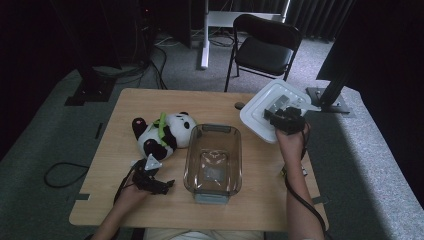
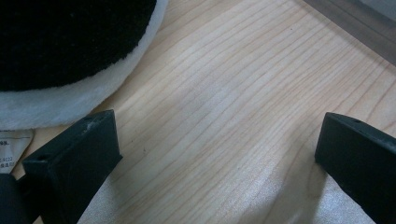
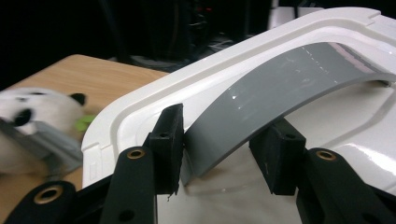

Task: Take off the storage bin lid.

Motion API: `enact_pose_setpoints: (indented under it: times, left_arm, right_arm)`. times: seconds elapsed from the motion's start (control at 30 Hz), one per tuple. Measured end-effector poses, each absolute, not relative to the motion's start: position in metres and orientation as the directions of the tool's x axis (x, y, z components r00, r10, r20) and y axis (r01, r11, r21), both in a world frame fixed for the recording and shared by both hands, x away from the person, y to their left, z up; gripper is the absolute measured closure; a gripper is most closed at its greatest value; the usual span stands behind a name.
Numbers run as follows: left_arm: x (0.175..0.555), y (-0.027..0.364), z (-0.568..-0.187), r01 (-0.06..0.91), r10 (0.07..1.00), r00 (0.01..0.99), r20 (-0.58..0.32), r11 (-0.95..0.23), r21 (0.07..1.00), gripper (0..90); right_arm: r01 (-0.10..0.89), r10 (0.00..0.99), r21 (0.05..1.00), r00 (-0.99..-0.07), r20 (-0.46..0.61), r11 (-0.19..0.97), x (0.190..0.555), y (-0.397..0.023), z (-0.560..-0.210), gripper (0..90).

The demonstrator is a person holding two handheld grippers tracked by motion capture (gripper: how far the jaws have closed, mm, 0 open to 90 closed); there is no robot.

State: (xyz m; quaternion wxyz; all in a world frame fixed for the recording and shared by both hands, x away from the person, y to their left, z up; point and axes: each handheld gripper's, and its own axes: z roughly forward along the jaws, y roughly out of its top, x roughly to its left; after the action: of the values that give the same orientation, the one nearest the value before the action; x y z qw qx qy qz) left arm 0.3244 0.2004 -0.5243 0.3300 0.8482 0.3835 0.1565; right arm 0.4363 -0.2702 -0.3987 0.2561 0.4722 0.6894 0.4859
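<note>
**Right jaws on the lid's grey handle, left jaws idle by the panda**

From the high view I see my right gripper holding the white rectangular plastic lid tilted, just beyond the far right corner of the clear rectangular glass dish, which sits in the middle of the light wooden counter. What that view hides, the right gripper view gives me: the jaws are clamped on the lid's curved grey handle strap, one pad on each side of it, near its lower end.

My left gripper rests to the left of the dish, just in front of the black-and-white plush panda. The left gripper view shows its jaws spread wide over bare wood with nothing between them, the panda's furry edge close by the left jaw, and a small white label beside it.
</note>
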Motion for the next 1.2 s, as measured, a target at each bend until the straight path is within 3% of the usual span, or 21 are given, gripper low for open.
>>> enact_pose_setpoints:
  times: [0.67,1.2]
  left_arm:
    - [0.324,0.200,-0.524,0.547,0.754,0.657,0.012,-0.488,0.680,0.4]
    - [0.324,0.200,-0.524,0.549,0.755,0.656,0.011,-0.486,0.680,0.4]
  right_arm:
    - [0.471,0.915,0.881,-0.368,0.164,0.032,0.449,-0.238,-0.458,54.9]
    - [0.543,0.925,0.839,-0.300,0.235,-0.037,0.459,-0.242,-0.501,54.9]
